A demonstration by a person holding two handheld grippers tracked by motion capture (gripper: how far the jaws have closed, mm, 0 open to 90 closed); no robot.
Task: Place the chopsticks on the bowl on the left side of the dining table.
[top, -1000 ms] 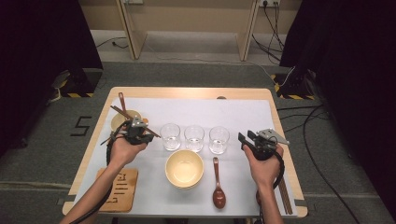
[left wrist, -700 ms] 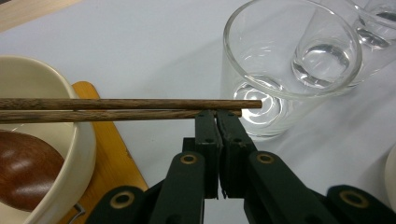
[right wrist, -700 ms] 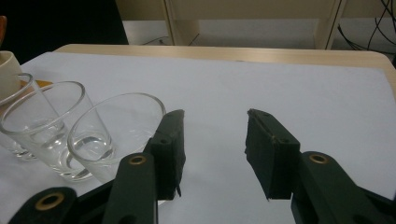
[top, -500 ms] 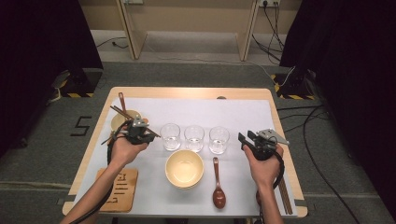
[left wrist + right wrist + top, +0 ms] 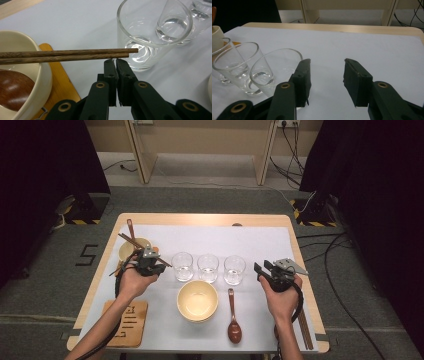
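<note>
Left gripper (image 5: 115,60) hovered near table's (image 5: 210,219) left edge, jaws pinched together, tips just below the chopsticks (image 5: 67,55); whether they clamped them could not be told. Right gripper (image 5: 326,72) stood near the right edge, jaws apart, nothing between them, bare cloth (image 5: 250,242) ahead.

Small bowl (image 5: 131,249) back left held a wooden spoon (image 5: 12,91) and sat on an orange coaster (image 5: 58,82). 3 glasses (image 5: 207,267) in a row mid-table, a little clear liquid showing in 2 of them. Large bowl (image 5: 197,301) in front, nothing in it. Second spoon (image 5: 233,317) lay beside it.

Chopsticks lay across the small bowl, long axis slanting from back left toward the nearest glass, ends beside its rim.
</note>
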